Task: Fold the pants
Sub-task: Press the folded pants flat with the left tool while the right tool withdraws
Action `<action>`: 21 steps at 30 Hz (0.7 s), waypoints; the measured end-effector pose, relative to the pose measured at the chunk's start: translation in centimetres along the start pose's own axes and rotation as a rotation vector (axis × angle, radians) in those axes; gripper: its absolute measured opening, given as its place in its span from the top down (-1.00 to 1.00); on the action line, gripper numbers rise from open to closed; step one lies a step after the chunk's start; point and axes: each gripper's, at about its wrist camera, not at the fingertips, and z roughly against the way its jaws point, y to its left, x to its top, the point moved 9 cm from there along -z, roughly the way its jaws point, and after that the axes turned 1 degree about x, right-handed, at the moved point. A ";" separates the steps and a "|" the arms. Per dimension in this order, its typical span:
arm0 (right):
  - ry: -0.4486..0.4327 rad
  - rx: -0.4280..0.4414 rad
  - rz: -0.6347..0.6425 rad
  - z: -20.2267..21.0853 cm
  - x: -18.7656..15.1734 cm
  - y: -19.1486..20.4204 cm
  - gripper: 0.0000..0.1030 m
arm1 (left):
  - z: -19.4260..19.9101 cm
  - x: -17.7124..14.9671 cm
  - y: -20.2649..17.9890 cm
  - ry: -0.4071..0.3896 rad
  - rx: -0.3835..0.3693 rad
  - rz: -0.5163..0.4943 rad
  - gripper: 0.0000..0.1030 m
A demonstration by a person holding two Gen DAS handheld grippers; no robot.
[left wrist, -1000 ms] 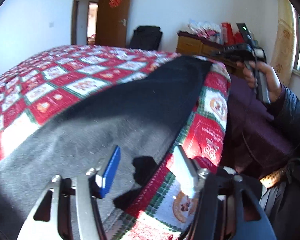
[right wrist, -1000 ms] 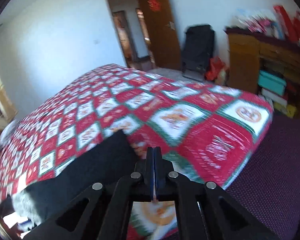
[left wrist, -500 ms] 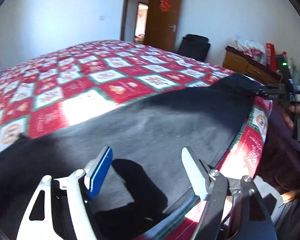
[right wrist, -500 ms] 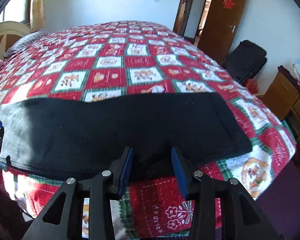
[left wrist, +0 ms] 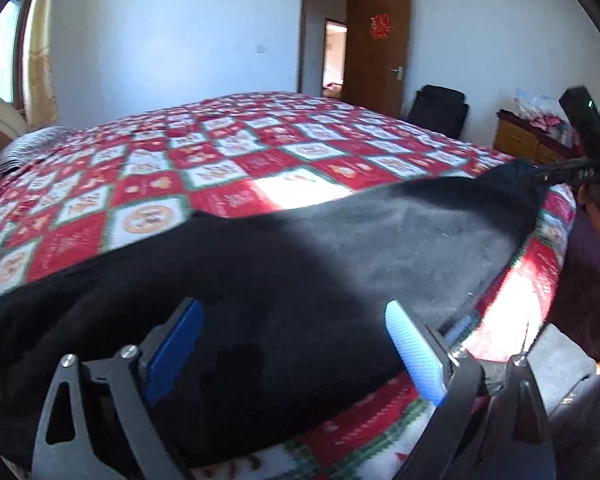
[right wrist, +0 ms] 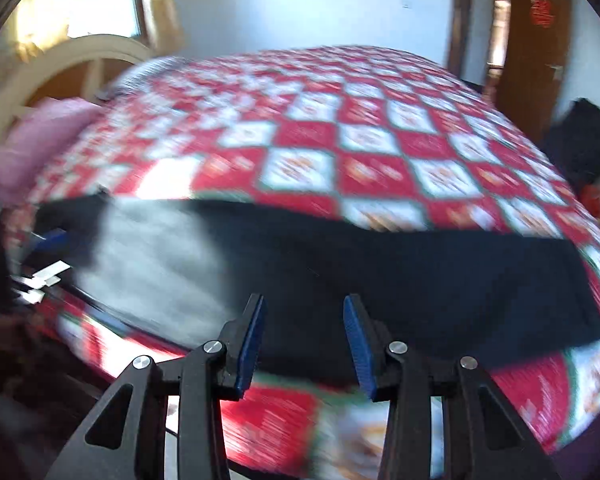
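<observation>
A: Where are the pants (left wrist: pixel 300 272)?

B: Lying flat along the near edge of the checkered quilt (left wrist: pixel 228 160), a long black fuzzy strip. Lots of bare bed toward 12 o'clock.

A: And the tongs?

B: Left gripper (left wrist: pixel 296 344) gapes wide, the right gripper (right wrist: pixel 304 340) is partly spread; both hover low over the cloth, holding nothing.
</observation>
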 end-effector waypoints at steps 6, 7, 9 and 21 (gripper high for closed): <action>0.068 0.315 0.000 -6.6 6.0 11.1 0.17 | -0.9 -1.6 3.8 0.065 0.087 0.083 -0.85; 0.087 0.362 -0.008 -8.3 7.1 13.2 0.17 | -1.0 -1.8 4.2 0.071 0.094 0.092 -0.85; 0.106 0.398 -0.019 -10.3 8.3 16.0 0.17 | -0.9 -1.9 4.4 0.067 0.091 0.095 -0.88; 0.356 0.552 -0.207 -21.4 8.9 25.4 0.17 | -0.8 -2.1 4.6 0.061 0.073 0.095 -0.91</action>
